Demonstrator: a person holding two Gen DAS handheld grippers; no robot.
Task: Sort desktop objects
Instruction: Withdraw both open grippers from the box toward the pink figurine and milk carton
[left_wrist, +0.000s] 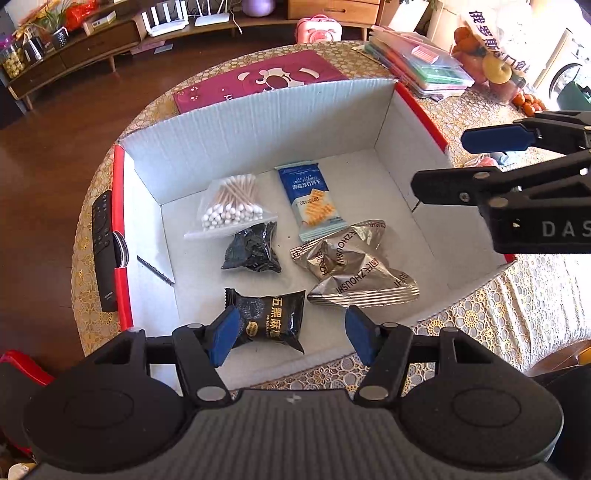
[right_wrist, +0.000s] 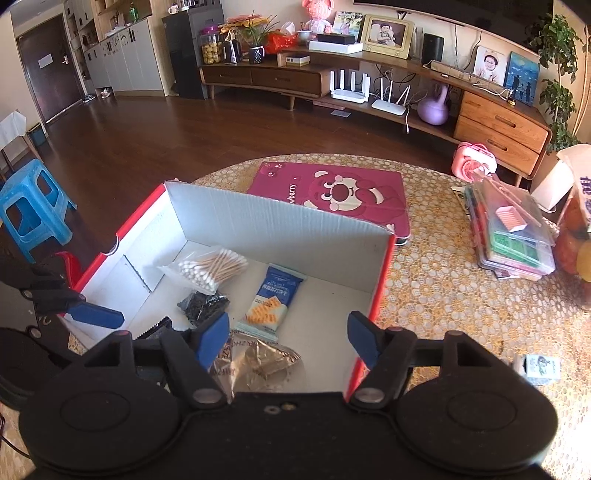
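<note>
Left gripper (left_wrist: 290, 334) jaws apart, right over black snack packet (left_wrist: 267, 320) at box (left_wrist: 258, 122) near wall, long axis crossing the gap; right gripper (right_wrist: 288, 338) apart, farther off

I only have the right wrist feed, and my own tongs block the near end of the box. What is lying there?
Observer: A black snack packet lies by the near wall of the box, beside the silver packet.
Operator: Are the left tongs on it?
Observer: The left tongs are open above it, one pad over its left end and the other clear of it to the right. They are not closed on it.
Operator: Anything outside the box on that side?
Observer: A black remote lies on the table along the box's red left wall.
</note>
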